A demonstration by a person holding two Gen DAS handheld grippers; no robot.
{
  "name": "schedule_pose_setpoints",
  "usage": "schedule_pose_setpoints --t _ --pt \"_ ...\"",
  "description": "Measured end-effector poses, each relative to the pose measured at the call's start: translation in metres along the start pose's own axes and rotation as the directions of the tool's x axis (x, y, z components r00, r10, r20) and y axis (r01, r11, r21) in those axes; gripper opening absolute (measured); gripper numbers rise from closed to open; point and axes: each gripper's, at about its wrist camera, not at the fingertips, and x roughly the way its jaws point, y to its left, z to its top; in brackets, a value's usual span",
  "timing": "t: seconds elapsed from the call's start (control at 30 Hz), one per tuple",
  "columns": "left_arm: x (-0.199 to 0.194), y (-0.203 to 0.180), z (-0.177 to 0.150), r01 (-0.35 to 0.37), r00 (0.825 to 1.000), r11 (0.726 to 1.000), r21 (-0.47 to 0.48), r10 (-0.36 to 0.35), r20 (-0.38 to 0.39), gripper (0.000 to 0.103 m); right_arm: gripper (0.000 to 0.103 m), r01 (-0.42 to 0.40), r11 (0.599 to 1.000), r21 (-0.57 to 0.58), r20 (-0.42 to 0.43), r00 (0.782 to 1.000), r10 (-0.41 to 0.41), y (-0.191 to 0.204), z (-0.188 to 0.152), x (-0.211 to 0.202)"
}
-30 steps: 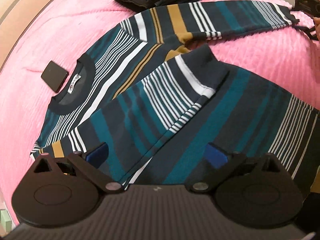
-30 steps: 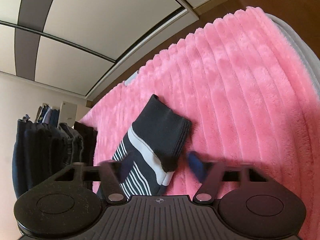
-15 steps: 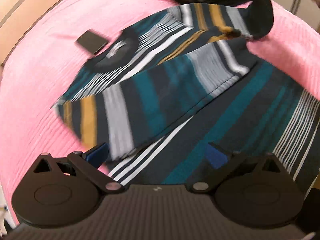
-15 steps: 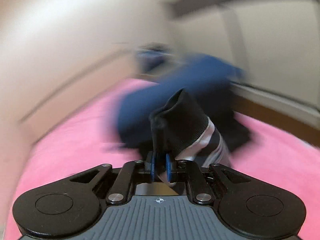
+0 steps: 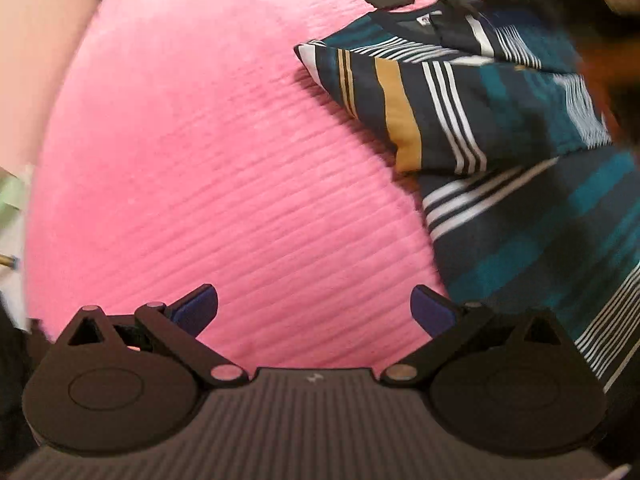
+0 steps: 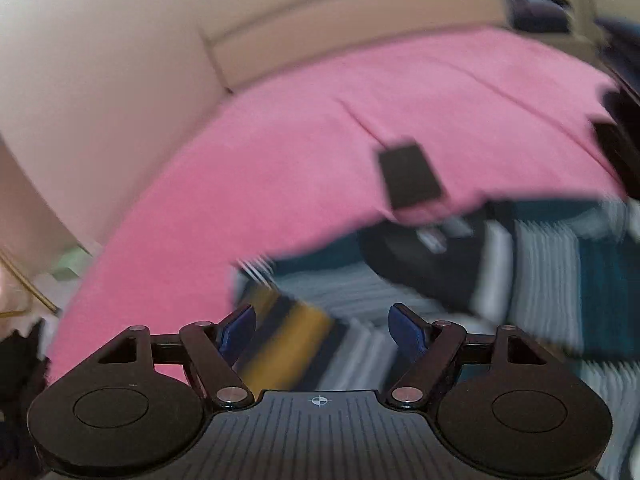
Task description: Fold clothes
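Left wrist view first: the left gripper (image 5: 314, 308) has its blue fingers (image 5: 196, 308) spread wide with nothing between them, only the pink ribbed blanket (image 5: 200, 160) of the bed showing in the gap. Off past the right finger lies the striped sweater (image 5: 520, 208), navy with teal, white and mustard bands. One sleeve (image 5: 432, 108) is laid across the body, its mustard band ahead and to the right of the fingers, which looks like a sleeve fold already set down. My read is that this gripper hangs clear of the cloth, lined up beside the sweater's edge for the next grab.

Right wrist view now, and it is badly smeared. The right gripper (image 6: 322, 328) also has its fingers parted and empty. Directly between and beyond them sit the blurred stripes of the sweater, the mustard band just ahead of the left finger. Further out is the dark collar, then a flat black rectangular object (image 6: 412, 178) resting on the blanket just past the neckline.

What each view adds: the left one gives the crisp fold line of the sleeve and the hem stripes near its right finger. The right one shows the beige wall (image 6: 100, 60) behind the bed, and places this gripper over the garment itself, while the left sits over bare blanket.
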Motion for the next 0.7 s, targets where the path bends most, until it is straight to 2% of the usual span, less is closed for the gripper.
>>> schedule_pose_setpoints --t 0.13,0.2,0.27,0.33,0.4,0.53,0.6,0.7 --pt "0.022 -0.011 0.053 0.132 0.989 0.990 -0.053 -0.127 0.075 0.094 0.076 0.159 0.986 0.059 -0.086 0.984 -0.154 -0.057 -0.021 -0.027" --pt "0.035 -0.025 0.087 0.210 0.972 0.974 -0.081 -0.199 0.121 0.094 0.076 0.234 0.966 0.107 -0.111 0.969 -0.222 -0.087 -0.029 -0.046" --pt "0.050 -0.041 0.118 0.297 0.947 0.948 -0.116 -0.276 0.166 0.090 0.076 0.280 0.949 0.147 -0.115 0.957 -0.265 -0.114 -0.033 -0.067" --pt "0.067 -0.057 0.148 0.374 0.918 0.915 -0.153 -0.343 0.197 0.074 0.076 0.319 0.930 0.182 -0.119 0.946 -0.301 -0.139 -0.038 -0.087" --pt "0.085 -0.075 0.172 0.413 0.903 0.892 -0.182 -0.375 0.210 0.065 0.076 0.333 0.920 0.204 -0.115 0.942 -0.316 -0.157 -0.042 -0.099" --pt "0.126 -0.107 0.206 0.427 0.899 0.875 -0.228 -0.386 0.207 0.048 0.076 0.337 0.917 0.216 -0.110 0.941 -0.320 -0.188 -0.046 -0.115" --pt "0.144 -0.117 0.218 0.418 0.905 0.873 -0.252 -0.375 0.202 0.042 0.077 0.337 0.918 0.211 -0.112 0.941 -0.320 -0.199 -0.046 -0.117" --pt "0.161 -0.123 0.226 0.396 0.916 0.874 -0.283 -0.353 0.191 0.042 0.077 0.343 0.916 0.210 -0.125 0.938 -0.322 -0.216 -0.047 -0.113"
